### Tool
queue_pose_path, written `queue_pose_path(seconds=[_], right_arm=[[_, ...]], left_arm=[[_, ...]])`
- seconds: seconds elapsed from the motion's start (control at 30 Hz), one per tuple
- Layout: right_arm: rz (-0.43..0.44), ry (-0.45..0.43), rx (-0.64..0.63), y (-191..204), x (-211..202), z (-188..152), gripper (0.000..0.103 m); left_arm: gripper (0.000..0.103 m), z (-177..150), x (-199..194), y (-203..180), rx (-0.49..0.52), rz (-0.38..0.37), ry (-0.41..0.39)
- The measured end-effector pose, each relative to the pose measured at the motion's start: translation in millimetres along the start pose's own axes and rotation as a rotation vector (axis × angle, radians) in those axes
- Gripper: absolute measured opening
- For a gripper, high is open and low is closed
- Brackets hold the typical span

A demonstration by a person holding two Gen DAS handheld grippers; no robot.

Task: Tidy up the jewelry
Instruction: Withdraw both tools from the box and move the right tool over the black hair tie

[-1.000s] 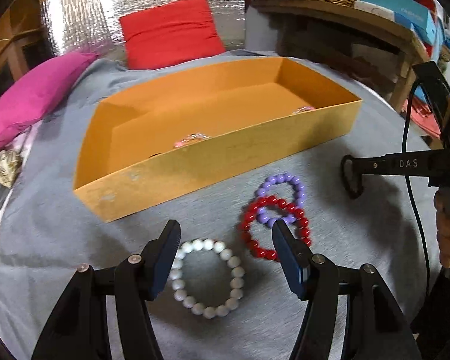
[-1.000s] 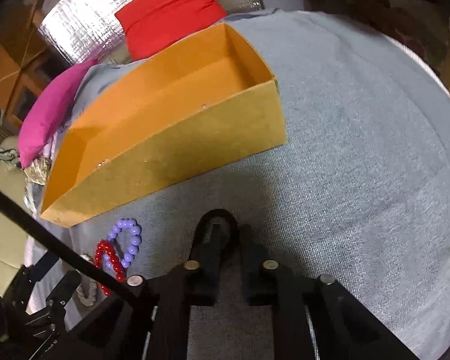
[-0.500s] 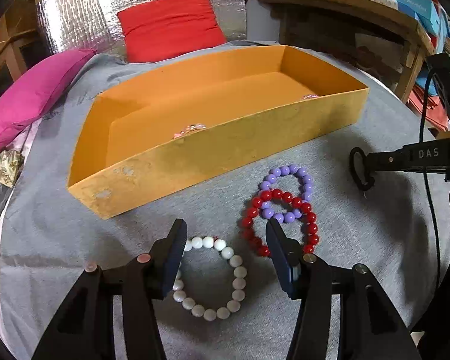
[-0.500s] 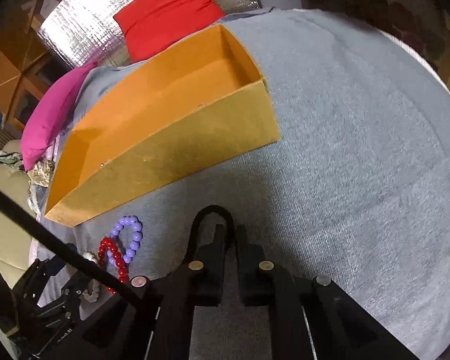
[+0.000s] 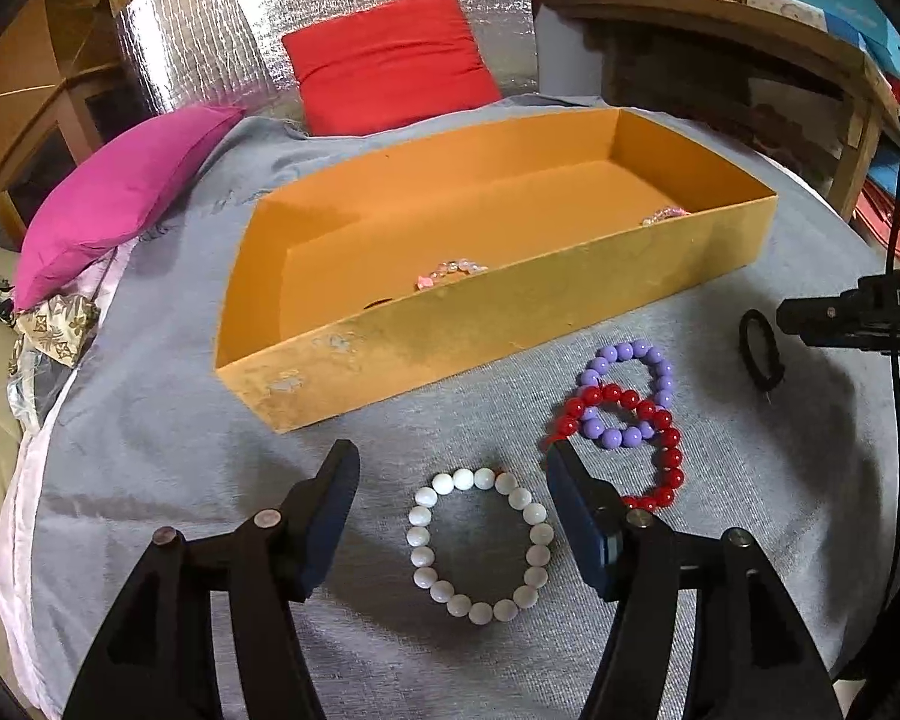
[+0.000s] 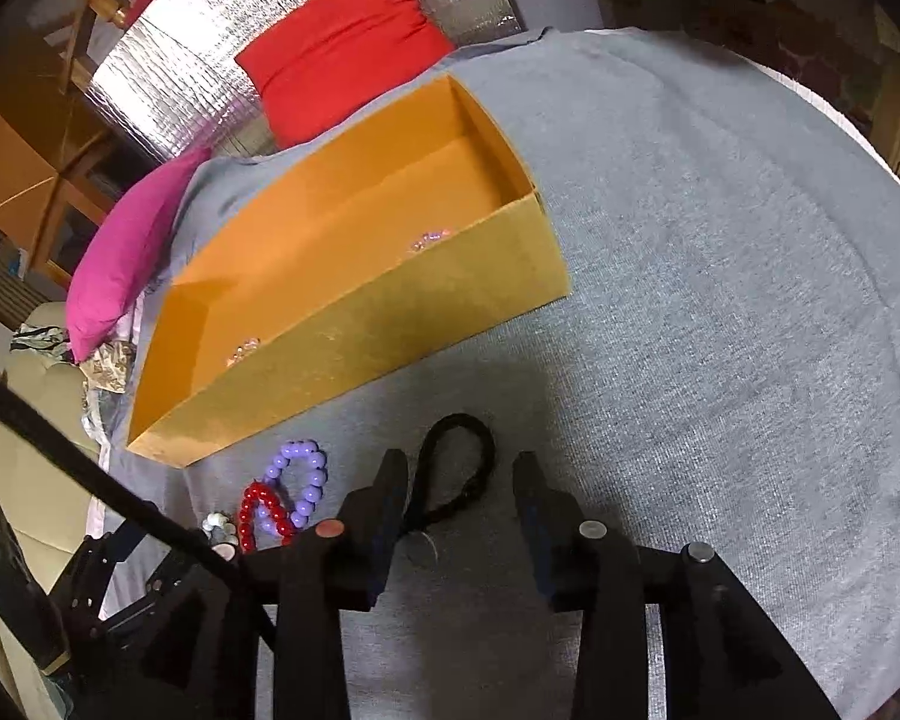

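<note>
A: While the left tool (image 5: 450,480) is hanging over the grey-covered counter (image 5: 150,450), its fingers are standing apart, and the white bead bracelet (image 5: 480,546) is lying flat between them, untouched. Where is everything else sitting?

B: Just beside it, toward the right edge, the red bracelet (image 5: 630,444) is overlapping the purple bracelet (image 5: 630,396); both are lying on the cloth in front of the orange box (image 5: 510,312). That box is sitting toward the far edge, with small pinkish pieces (image 5: 450,273) inside it.

A: And the right tool (image 6: 459,468)?

B: Its jaws have just been opening and are now standing apart. A black loop (image 6: 456,474) is lying on the cloth between them, close against the left finger (image 6: 390,492); whether it is touching I cannot tell.
</note>
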State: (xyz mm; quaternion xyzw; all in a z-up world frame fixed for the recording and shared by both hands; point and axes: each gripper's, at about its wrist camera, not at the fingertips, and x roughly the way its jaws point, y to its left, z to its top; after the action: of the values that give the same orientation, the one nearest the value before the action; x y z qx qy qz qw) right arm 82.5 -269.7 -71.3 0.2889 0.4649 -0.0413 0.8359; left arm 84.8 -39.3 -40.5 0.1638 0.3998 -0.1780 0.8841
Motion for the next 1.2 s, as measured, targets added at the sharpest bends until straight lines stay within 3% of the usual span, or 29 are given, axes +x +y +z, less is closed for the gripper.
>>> queue_pose_path(seconds=[0.5, 1.2], right_arm=[[0.002, -0.007, -0.030, 9, -1, 0, 0.039], [-0.001, -0.001, -0.041, 8, -1, 3, 0.039]], left_arm=[[0.068, 0, 2, -3, 0.008, 0.039, 0.017], [0.069, 1, 9, 7, -0.030, 0.017, 0.048]])
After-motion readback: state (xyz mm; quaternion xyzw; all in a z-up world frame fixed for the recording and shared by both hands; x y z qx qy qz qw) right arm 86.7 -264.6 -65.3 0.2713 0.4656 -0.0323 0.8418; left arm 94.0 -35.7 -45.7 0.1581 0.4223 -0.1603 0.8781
